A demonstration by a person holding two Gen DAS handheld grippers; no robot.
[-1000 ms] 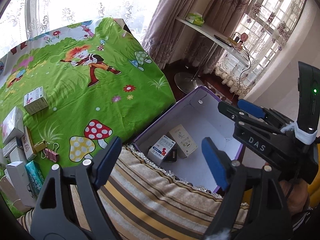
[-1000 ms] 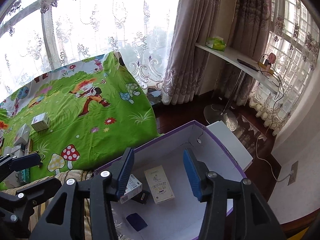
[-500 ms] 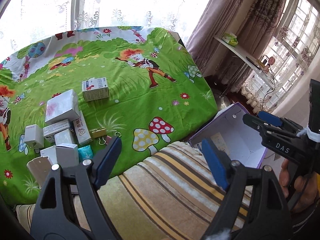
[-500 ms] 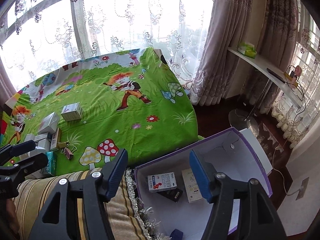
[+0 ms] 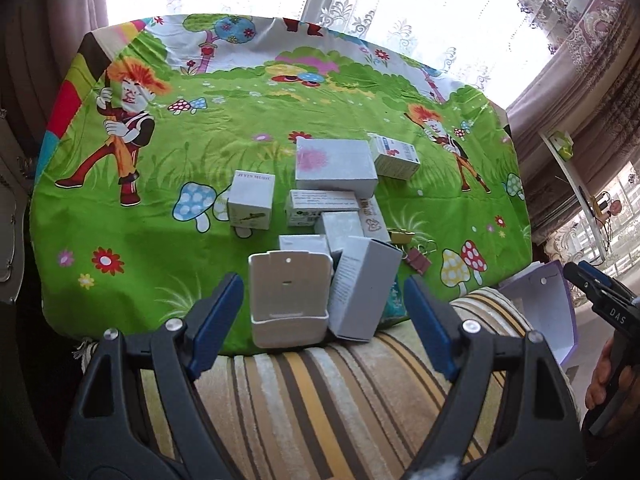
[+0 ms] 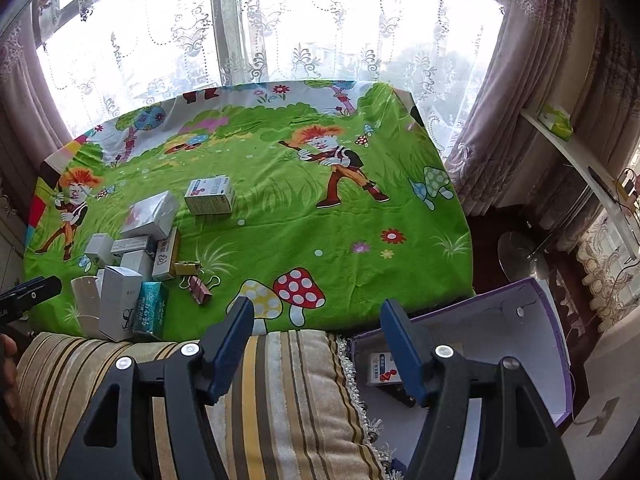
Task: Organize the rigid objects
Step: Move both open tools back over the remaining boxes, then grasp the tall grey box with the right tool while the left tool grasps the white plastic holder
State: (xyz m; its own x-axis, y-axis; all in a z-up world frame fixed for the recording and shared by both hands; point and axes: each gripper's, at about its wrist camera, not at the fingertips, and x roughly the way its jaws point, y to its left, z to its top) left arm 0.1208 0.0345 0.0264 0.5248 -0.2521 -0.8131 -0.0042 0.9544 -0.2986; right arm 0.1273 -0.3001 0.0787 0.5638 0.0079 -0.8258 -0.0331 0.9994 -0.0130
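Hiding part of the purple box, right gripper released, left gripper released, teal packet mostly covered.

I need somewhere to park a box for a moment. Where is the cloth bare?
Bare: the green cloth right of the binder clips, up to the mushroom print. Crowded: the box cluster at its left.

Bright daylight pours through the lace curtain behind the green cloth, blown out to near white in both views. Cloth evenly lit, colours saturated, shadows beside the boxes soft. Strong fisheye bending and dark vignette at corners. Slight softness overall, worse toward edges.
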